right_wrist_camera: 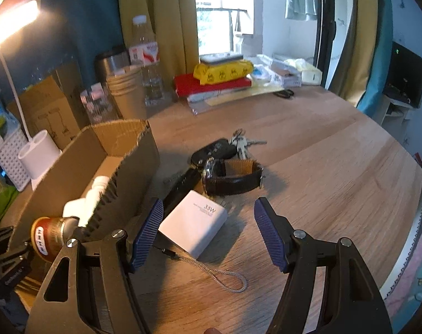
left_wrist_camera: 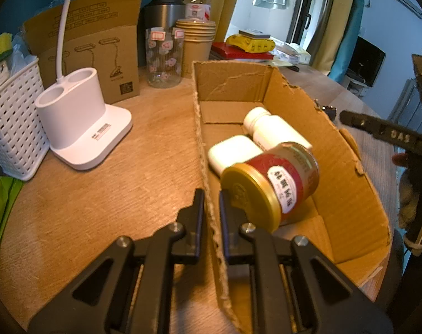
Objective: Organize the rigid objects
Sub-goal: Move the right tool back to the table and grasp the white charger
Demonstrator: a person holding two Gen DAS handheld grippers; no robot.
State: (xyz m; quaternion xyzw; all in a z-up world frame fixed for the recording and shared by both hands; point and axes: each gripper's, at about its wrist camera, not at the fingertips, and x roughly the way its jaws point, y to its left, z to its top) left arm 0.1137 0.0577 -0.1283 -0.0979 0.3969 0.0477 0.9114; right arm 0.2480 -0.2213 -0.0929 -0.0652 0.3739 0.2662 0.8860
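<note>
L tongs [left_wrist_camera: 211,194] clamp the ragged corrugated box [left_wrist_camera: 202,150] wall; glossy tin [left_wrist_camera: 269,183] inside. R tongs [right_wrist_camera: 208,222] apart, ribbed pads, over smooth white charger [right_wrist_camera: 194,222]; watch [right_wrist_camera: 230,176] at 12, half-hidden fob.

The left gripper [left_wrist_camera: 211,194] pinches the box [left_wrist_camera: 204,150] wall at 6 o'clock (a red jar [left_wrist_camera: 277,181], white bottle [left_wrist_camera: 272,129] and white case [left_wrist_camera: 233,153] lie inside).

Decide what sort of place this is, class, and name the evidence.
Most likely a lived-in room at home: a wooden table cluttered with a white desk lamp base, a brown leather wristwatch and a bunch of keys, beside yellow curtains.
</note>
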